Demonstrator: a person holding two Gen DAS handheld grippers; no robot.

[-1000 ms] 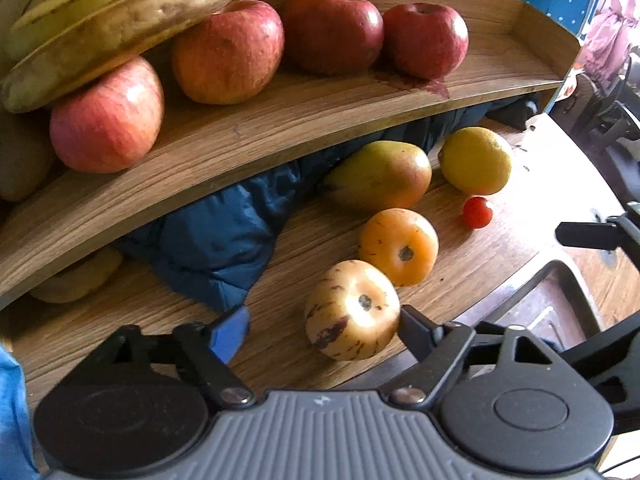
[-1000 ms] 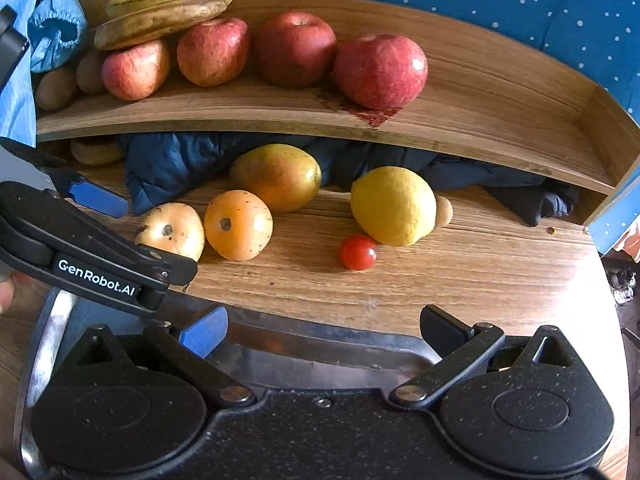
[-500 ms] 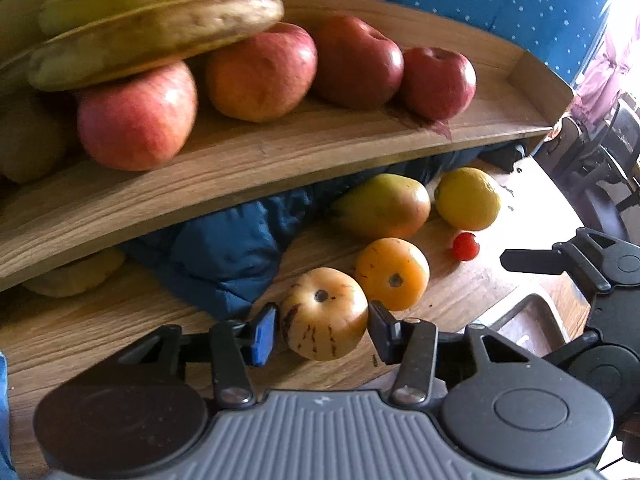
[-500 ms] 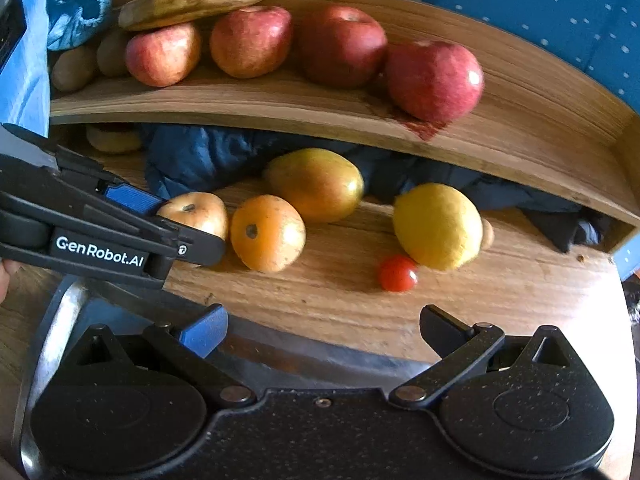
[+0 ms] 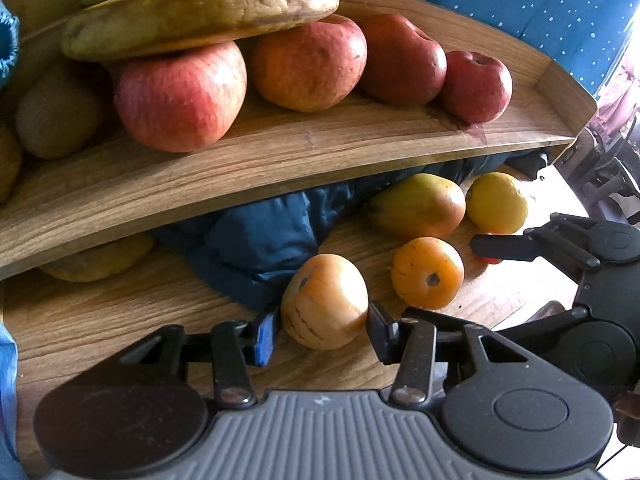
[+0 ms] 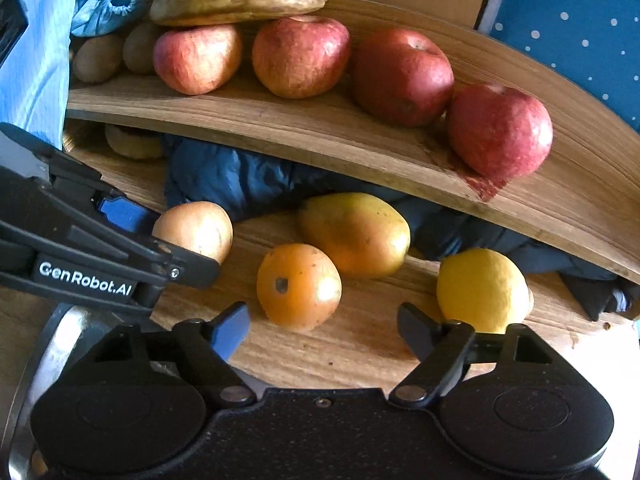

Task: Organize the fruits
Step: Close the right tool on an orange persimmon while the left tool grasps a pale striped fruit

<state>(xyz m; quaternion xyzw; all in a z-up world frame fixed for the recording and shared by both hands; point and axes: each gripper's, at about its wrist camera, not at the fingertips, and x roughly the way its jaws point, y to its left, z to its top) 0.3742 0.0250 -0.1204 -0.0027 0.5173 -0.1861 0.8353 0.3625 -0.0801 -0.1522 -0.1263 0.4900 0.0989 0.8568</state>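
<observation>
Left wrist view: our left hand-held gripper [image 5: 322, 330] pinched a smooth, pale streaked fruit [image 5: 324, 300] on the wood-grain surface [image 5: 100, 320]. Our right hand-held gripper [image 6: 322, 326] was closing, empty, near a round orange fruit [image 6: 298, 286].

Wood-grained matt shelf [image 5: 280, 160] across the upper frame, with a dark red stain at right. Waxy, faintly glossy apples [image 6: 300, 56] and a dull, browned banana skin [image 5: 200, 20]. Crumpled blue cloth [image 5: 260, 240] at centre. Smooth, shiny orange fruit [image 6: 298, 286]. Matt black plastic left gripper [image 5: 322, 328]; polished metal tray rim [image 6: 36, 364] at lower left.

Both tools [image 5: 322, 330] [image 6: 322, 326] angled downward, right closing
</observation>
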